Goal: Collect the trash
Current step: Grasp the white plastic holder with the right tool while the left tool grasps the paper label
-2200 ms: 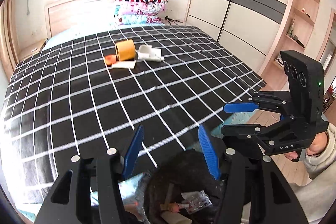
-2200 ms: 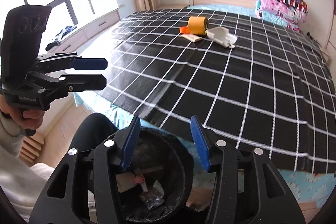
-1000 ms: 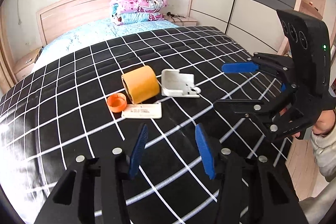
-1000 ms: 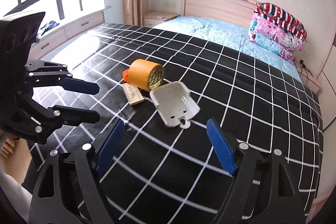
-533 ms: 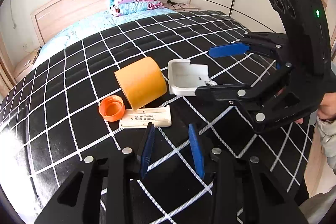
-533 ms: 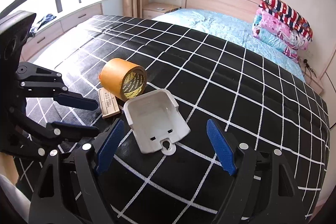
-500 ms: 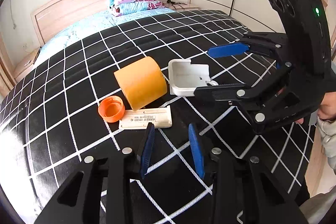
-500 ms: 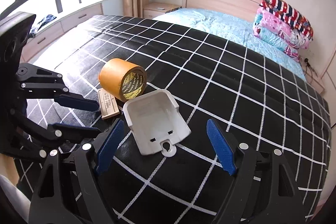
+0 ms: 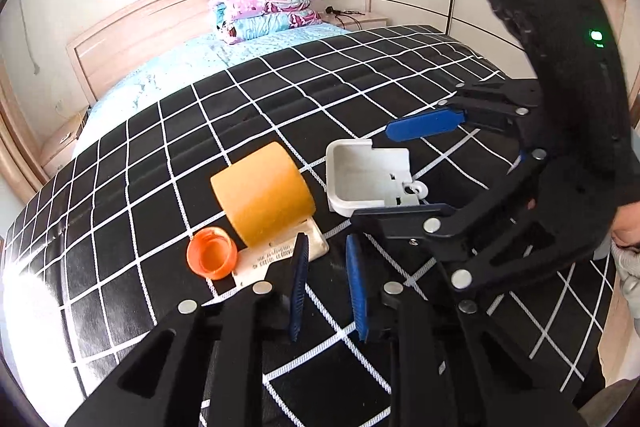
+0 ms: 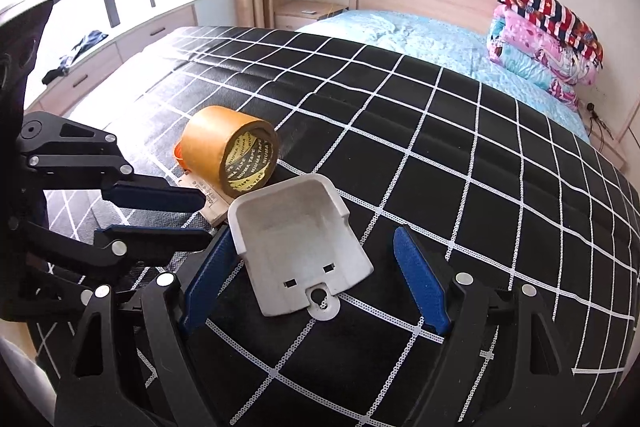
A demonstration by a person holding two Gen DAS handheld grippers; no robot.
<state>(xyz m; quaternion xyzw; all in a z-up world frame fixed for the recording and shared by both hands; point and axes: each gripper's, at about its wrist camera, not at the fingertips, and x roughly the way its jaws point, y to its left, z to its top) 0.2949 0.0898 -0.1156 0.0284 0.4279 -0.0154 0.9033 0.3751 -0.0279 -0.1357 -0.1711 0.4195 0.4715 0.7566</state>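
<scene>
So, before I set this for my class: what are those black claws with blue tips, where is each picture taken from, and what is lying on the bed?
They are hand-held grabbers, not robot arms: a person carries one in each hand, with a wide-angle camera on each looking along its fingers.

In the left camera's picture the left gripper is closing beside a flat labelled card, holding nothing yet. The right camera's picture shows the right gripper open around a white plastic tray, not gripping it.

On the black checked bedspread also lie a roll of brown tape and an orange bottle cap.
</scene>
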